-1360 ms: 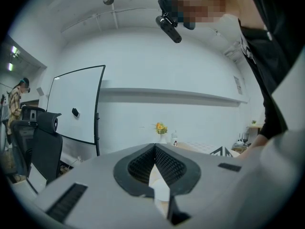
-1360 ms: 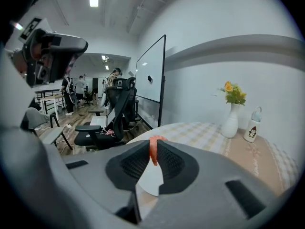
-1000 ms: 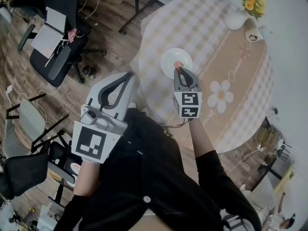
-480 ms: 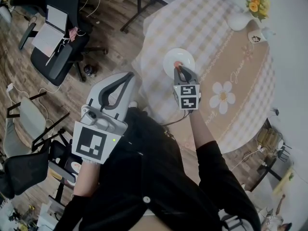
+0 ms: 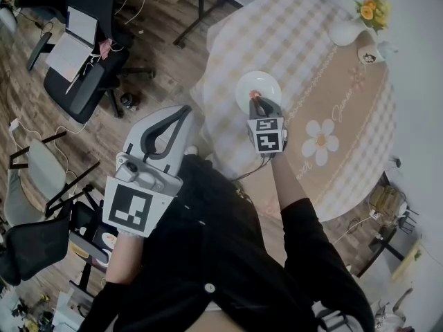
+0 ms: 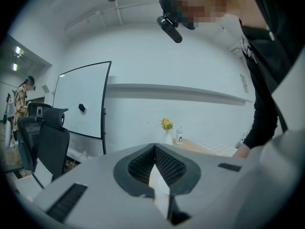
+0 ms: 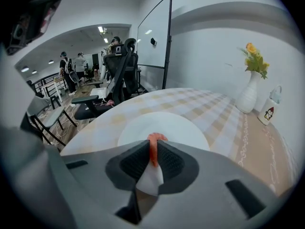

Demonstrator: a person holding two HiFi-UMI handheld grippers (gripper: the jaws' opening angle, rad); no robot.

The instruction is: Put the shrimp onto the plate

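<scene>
Nearest, the left gripper (image 6: 155, 147) is held off the bench (image 5: 332, 61), its 2 fingers pressed together on nothing. Farther out, the right gripper (image 7: 153, 149) has its fingers clamped on the shrimp (image 7: 155, 138), over the white plate (image 7: 181, 128).

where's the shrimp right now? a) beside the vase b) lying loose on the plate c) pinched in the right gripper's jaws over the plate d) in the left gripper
C: the right gripper is shut on the shrimp, with the plate just beyond it.
</scene>
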